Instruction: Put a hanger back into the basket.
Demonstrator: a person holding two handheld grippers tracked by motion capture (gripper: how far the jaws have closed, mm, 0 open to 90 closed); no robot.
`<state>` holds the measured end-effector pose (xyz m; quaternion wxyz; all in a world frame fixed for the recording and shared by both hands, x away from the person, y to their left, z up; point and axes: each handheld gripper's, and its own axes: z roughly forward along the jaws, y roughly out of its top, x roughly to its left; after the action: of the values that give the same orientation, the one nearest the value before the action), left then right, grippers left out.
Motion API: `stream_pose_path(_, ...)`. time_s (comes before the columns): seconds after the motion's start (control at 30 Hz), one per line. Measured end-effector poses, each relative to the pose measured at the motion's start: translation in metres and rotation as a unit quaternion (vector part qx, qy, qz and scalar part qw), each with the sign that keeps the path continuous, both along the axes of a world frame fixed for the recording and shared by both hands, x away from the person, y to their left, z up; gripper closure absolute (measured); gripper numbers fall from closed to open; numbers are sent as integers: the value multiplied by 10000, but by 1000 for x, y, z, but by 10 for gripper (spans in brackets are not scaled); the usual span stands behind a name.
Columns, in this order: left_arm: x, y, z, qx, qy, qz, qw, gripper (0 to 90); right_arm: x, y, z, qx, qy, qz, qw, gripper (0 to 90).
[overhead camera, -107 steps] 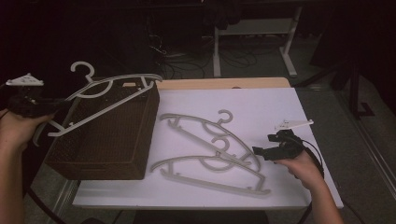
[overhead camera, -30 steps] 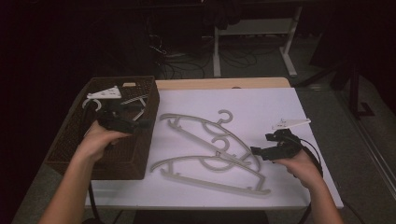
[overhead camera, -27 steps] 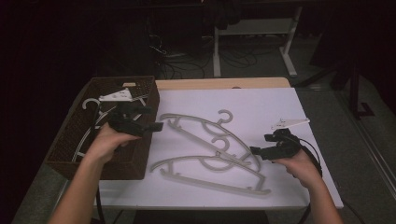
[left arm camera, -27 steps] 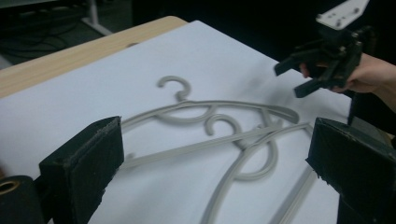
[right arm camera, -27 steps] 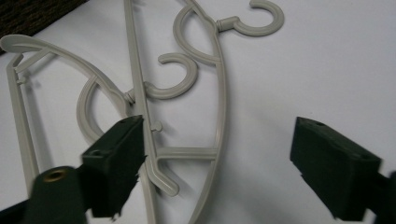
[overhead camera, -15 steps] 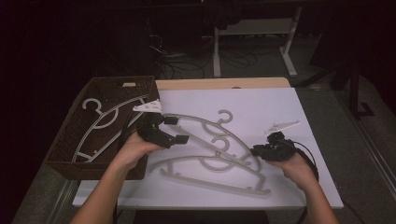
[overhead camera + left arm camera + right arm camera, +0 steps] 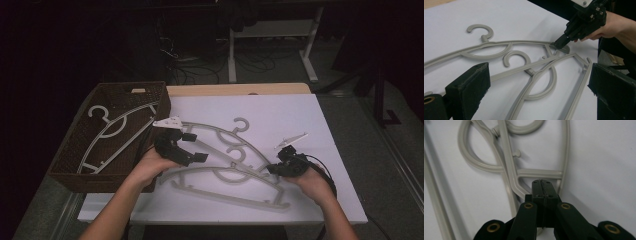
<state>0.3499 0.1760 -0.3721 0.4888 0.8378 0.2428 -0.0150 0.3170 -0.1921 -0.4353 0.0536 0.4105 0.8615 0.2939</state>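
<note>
Two grey plastic hangers lie overlapped on the white table. The far hanger has its hook away from me; the near hanger lies across it. My right gripper has just closed and is shut on the far hanger's right end. My left gripper hovers open over the hangers' left half, nothing between its jaws. A third grey hanger lies inside the brown wicker basket.
The basket stands at the table's left edge, beside my left hand. The white sheet is bare beyond the hangers at the back and right. Table legs and cables sit on the dark floor behind the table.
My left hand came out of the basket to the right and down, leaving a hanger inside, and now hangs over the two hangers. The right gripper's jaws closed at the hanger's end.
</note>
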Motion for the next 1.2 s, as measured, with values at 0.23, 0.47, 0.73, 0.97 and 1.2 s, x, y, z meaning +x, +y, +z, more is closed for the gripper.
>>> stream_pose_path(0.23,-1,-4,-4,53,26,-37,10000,36,3,-10,0,-195,-55,-203,9996,890)
stream_pose_path(0.47,-2,-7,-8,96,56,-46,9999,40,15,-44,-1,-342,-172,-841,9957,891)
stream_pose_path(0.73,-2,-10,-12,143,94,-39,9998,41,36,-71,-2,-400,-301,-1389,9890,891)
stream_pose_path(0.97,-3,-12,-16,199,125,-67,9997,42,56,-79,-4,-548,-419,-1648,9839,890)
stream_pose_path(1.2,-2,-11,-16,201,120,-37,9997,42,42,-68,15,130,-607,-1444,9876,890)
